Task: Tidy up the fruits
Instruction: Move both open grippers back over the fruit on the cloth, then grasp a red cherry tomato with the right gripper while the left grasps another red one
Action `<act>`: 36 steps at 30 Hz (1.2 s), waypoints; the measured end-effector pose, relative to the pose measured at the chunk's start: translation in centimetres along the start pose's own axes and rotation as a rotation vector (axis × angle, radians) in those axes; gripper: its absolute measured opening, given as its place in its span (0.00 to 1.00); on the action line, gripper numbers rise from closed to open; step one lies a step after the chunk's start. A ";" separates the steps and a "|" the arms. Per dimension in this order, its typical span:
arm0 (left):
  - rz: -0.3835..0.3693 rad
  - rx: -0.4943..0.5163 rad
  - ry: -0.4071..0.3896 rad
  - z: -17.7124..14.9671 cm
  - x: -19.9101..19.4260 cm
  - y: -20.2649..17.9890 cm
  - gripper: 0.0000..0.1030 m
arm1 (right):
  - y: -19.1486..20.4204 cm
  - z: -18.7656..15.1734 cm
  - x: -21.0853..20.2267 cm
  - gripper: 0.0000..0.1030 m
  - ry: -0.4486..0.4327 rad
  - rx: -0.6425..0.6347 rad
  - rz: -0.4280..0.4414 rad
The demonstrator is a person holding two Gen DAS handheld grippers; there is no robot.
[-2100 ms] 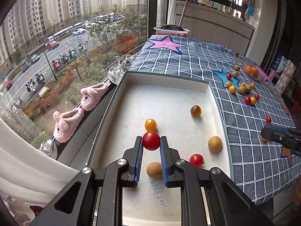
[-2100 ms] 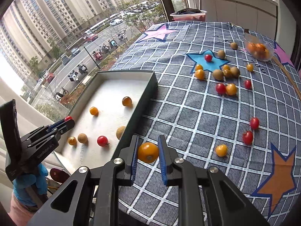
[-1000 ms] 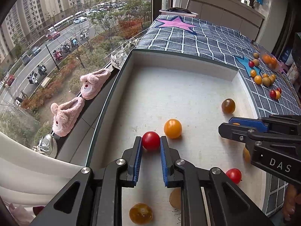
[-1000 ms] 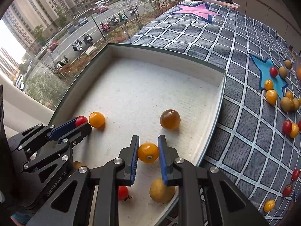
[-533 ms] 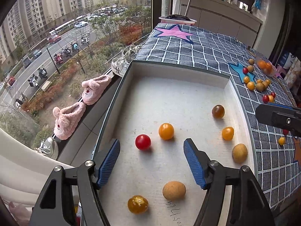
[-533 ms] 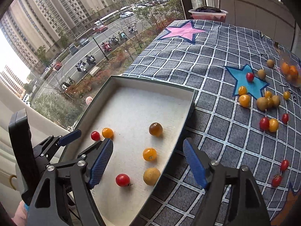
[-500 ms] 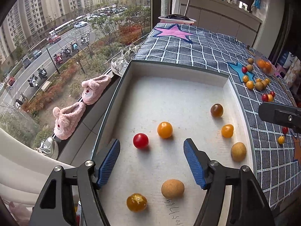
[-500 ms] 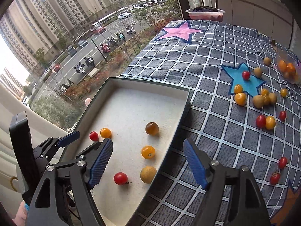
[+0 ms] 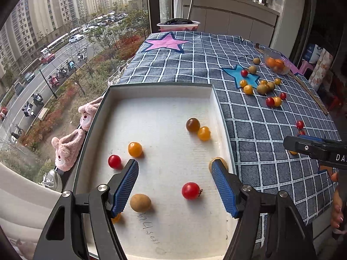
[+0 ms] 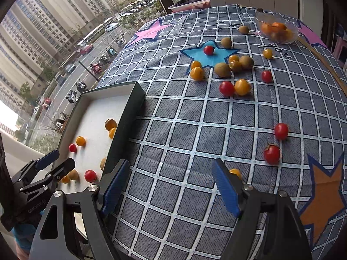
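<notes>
Right hand-held gripper point(image 10: 171, 186), released and empty, hangs over the table just beside the tray point(image 10: 121, 134). Nearest loose fruit, a yellow tomato point(image 10: 235, 172), touches its right finger; red ones beyond. Left hand-held gripper point(image 9: 174, 186), also released, is over the tray, farther off.

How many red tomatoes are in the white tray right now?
2: one red tomato by the tray's left wall, another lower right of centre. The left gripper's fingers may hide more.

Out my window I see pink plush slippers point(image 9: 67, 149) on the ledge and parked scooters point(image 10: 95, 67) along the street far below; a pink basin point(image 9: 178, 25) sits at the checked cloth's point(image 10: 195, 130) far end
</notes>
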State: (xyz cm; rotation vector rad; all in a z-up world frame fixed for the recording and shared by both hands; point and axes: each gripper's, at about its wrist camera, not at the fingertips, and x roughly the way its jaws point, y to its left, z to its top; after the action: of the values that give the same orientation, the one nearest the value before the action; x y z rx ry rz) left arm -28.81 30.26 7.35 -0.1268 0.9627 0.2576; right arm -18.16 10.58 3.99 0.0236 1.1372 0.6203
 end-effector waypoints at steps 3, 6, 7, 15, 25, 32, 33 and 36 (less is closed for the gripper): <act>-0.013 0.040 -0.005 0.4 -0.3 -2.2 0.69 | -1.9 -0.3 -0.8 0.79 -0.016 0.022 -0.019; -0.024 0.073 -0.003 0.9 -0.3 -4.2 0.69 | -3.9 -0.8 -1.5 0.79 -0.028 0.053 -0.044; -0.029 0.079 -0.001 1.0 -0.2 -4.7 0.69 | -4.7 -1.0 -1.8 0.79 -0.031 0.064 -0.054; -0.060 0.093 0.026 2.5 0.4 -8.4 0.69 | -9.9 -2.1 -3.9 0.79 -0.062 0.132 -0.125; -0.080 0.104 0.063 4.7 3.2 -11.9 0.69 | -11.7 -2.8 -4.2 0.78 -0.071 0.134 -0.154; -0.053 0.124 0.072 6.1 6.3 -14.0 0.69 | -12.2 -2.2 -3.9 0.78 -0.099 0.117 -0.198; -0.051 0.126 0.070 6.3 6.8 -14.3 0.69 | -12.5 -2.0 -3.9 0.78 -0.101 0.127 -0.205; -0.057 0.134 0.081 7.0 8.4 -15.1 0.69 | -13.4 -1.1 -3.5 0.78 -0.101 0.166 -0.180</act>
State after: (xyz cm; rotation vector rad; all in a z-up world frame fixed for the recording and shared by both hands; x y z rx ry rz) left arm -14.61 18.62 4.32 -0.0419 1.0526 0.1357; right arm -14.05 -2.61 2.10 0.0931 1.0773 0.3599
